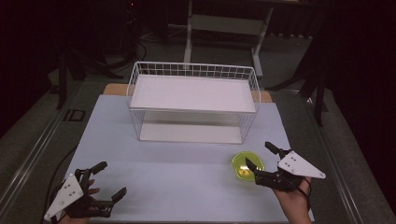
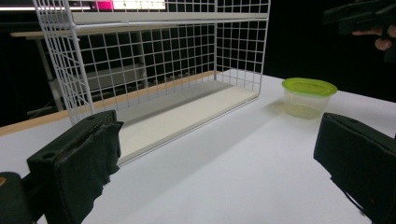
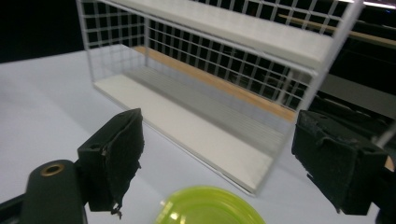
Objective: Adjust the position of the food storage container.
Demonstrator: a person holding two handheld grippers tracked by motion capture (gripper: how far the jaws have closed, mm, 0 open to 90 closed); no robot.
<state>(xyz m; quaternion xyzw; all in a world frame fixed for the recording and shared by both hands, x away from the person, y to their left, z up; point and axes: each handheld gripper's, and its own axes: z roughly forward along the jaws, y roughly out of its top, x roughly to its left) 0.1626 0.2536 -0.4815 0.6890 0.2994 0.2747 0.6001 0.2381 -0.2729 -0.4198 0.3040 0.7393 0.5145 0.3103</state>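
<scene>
A small clear tub with a lime-green lid (image 1: 247, 165) stands on the white table (image 1: 177, 182), right of centre and in front of the wire rack. My right gripper (image 1: 260, 157) hovers open just above and behind the tub, its jaws spread wide to either side; the green lid (image 3: 212, 206) shows low between them. Near the table's front left corner my left gripper (image 1: 112, 178) is open with nothing between its jaws. From there the tub (image 2: 308, 96) is seen far off on the right.
A white wire rack (image 1: 194, 100) with two white shelves stands at the back middle of the table; its lower shelf (image 2: 187, 116) faces the grippers. The floor beyond is dark, with a white frame (image 1: 224, 28) behind.
</scene>
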